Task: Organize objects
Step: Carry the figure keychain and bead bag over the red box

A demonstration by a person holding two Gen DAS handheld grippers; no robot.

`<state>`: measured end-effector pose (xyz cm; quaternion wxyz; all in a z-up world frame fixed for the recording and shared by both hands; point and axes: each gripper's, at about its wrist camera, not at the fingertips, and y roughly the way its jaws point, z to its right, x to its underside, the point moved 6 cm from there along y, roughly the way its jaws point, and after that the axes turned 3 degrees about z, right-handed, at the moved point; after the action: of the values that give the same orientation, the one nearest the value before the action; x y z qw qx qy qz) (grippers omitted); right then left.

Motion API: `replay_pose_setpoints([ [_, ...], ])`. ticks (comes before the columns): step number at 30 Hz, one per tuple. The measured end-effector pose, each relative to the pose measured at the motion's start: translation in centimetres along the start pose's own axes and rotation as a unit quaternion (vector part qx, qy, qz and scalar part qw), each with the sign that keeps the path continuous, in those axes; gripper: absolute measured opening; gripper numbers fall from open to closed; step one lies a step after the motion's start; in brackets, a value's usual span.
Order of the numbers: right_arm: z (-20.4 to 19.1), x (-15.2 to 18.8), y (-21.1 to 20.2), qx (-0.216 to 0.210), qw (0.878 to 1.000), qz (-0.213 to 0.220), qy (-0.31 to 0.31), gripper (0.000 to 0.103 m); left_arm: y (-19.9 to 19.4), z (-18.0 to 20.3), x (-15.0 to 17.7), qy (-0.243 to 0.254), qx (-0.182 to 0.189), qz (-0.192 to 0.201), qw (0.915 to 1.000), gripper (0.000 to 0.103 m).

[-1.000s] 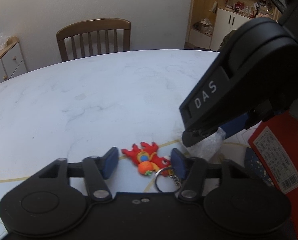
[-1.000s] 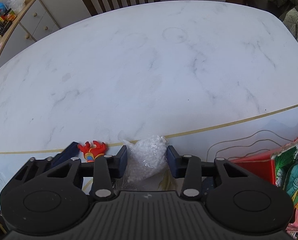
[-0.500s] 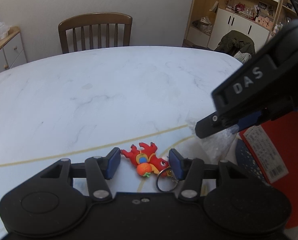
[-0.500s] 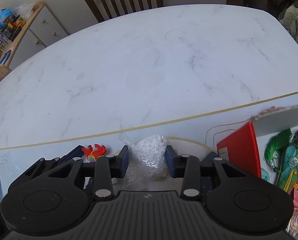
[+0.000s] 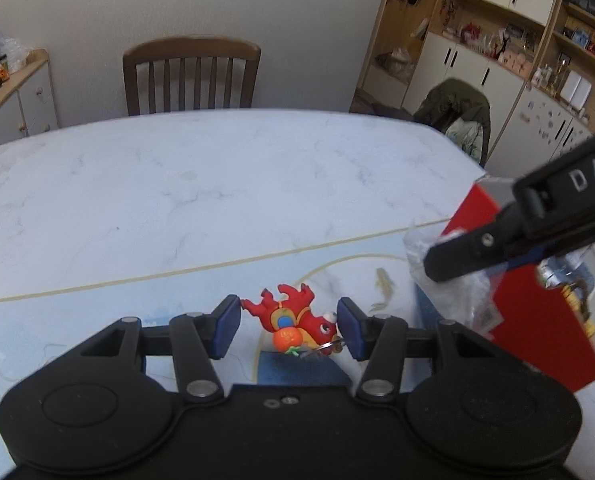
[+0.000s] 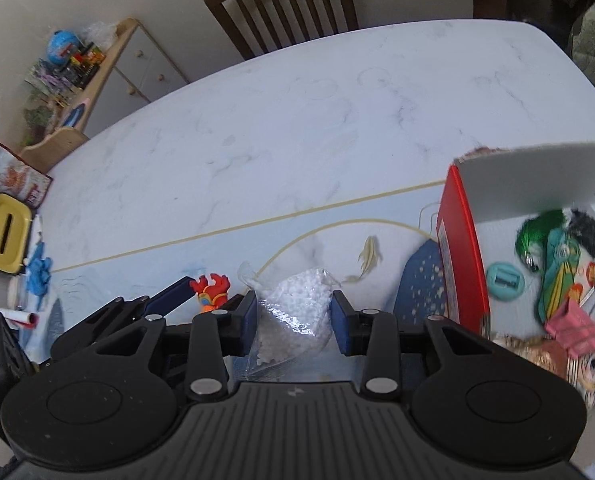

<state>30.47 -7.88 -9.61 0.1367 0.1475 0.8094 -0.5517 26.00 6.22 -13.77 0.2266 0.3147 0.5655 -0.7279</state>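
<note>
We see the left gripper (image 5: 289,326) as a matte black body with two round side discs, linkage arms pinned by silver screws, and blue finger pads (image 5: 226,330). The right gripper (image 6: 292,322) matches it (ribbed top plate; white "DAS" lettering on its side).

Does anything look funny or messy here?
Not much. The red toy hangs upside down in the left claw. The right claw holds a bag of white beads, unspilled. The red box looks jumbled inside.
</note>
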Motion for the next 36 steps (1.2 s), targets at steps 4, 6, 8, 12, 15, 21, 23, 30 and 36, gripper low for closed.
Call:
replay_pose_setpoints([
  [4, 0.1, 1.1, -2.3, -0.019, 1.000, 0.009, 0.006, 0.037, -2.6, 1.0, -0.5, -0.003, 0.012, 0.014, 0.9998, 0.052],
  [6, 0.4, 1.5, -3.1, -0.025, 1.000, 0.013, 0.007, 0.037, -3.6, 1.5, -0.9, 0.001, 0.015, 0.017, 0.9997, 0.052],
  [8, 0.8, 1.8, -4.1, -0.027, 0.999, 0.021, 0.004, 0.037, -4.4, 2.2, -1.1, 0.004, 0.017, 0.020, 0.9996, 0.052],
  [12, 2.0, 2.3, -6.1, -0.030, 0.999, 0.034, -0.001, 0.037, -6.0, 3.8, -1.7, 0.008, 0.024, 0.023, 0.9994, 0.052],
  [15, 3.1, 2.7, -7.2, -0.026, 0.999, 0.044, -0.007, 0.037, -6.7, 5.2, -1.9, 0.015, 0.030, 0.024, 0.9991, 0.052],
  [21, 6.7, 3.3, -8.7, -0.015, 0.999, 0.049, -0.004, 0.037, -7.1, 8.2, -2.1, 0.024, 0.037, 0.018, 0.9989, 0.052],
  [23, 8.2, 3.5, -9.2, -0.008, 0.999, 0.050, -0.001, 0.037, -7.0, 9.2, -2.2, 0.023, 0.040, 0.017, 0.9988, 0.052],
  [30, 14.2, 3.6, -11.0, 0.016, 0.998, 0.057, 0.017, 0.037, -6.3, 13.2, -3.0, 0.031, 0.049, 0.021, 0.9981, 0.052],
  [36, 18.3, 3.7, -12.0, 0.027, 0.997, 0.060, 0.028, 0.037, -5.4, 16.9, -3.7, 0.042, 0.054, 0.022, 0.9974, 0.052],
])
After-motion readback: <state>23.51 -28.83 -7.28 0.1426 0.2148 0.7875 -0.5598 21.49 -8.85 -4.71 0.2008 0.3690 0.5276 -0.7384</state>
